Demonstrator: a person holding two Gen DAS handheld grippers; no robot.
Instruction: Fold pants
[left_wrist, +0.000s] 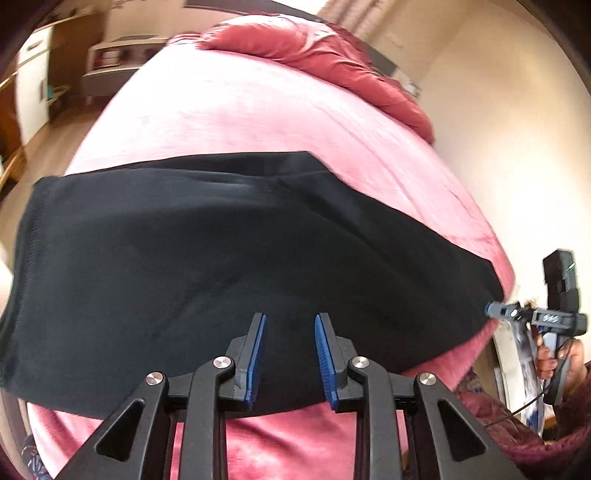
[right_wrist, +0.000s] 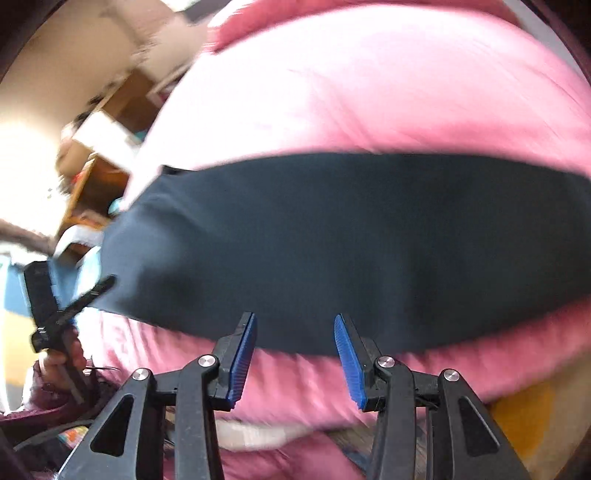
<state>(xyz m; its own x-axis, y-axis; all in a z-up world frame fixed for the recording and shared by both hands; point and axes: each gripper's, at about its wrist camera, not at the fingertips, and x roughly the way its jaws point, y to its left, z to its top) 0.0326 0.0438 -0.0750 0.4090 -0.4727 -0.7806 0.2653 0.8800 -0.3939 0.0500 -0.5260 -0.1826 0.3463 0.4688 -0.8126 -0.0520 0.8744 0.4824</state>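
The black pants (left_wrist: 221, 258) lie folded in a long band across the pink bed cover (left_wrist: 240, 110). My left gripper (left_wrist: 290, 321) is open and empty, its blue-padded fingers hovering over the near edge of the pants. My right gripper (right_wrist: 295, 321) is open and empty, just above the near edge of the pants (right_wrist: 351, 251) on the bed cover (right_wrist: 369, 74). In the left wrist view the right gripper (left_wrist: 491, 309) shows at the pants' right end, its tips at the cloth edge. In the right wrist view the left gripper (right_wrist: 107, 282) shows at the pants' left end.
A red duvet (left_wrist: 332, 55) is bunched at the far end of the bed. Wooden furniture (left_wrist: 110, 62) stands beyond the bed on the left. A cream wall (left_wrist: 498, 129) runs along the right side. The bed's near edge (right_wrist: 295, 387) lies under the right gripper.
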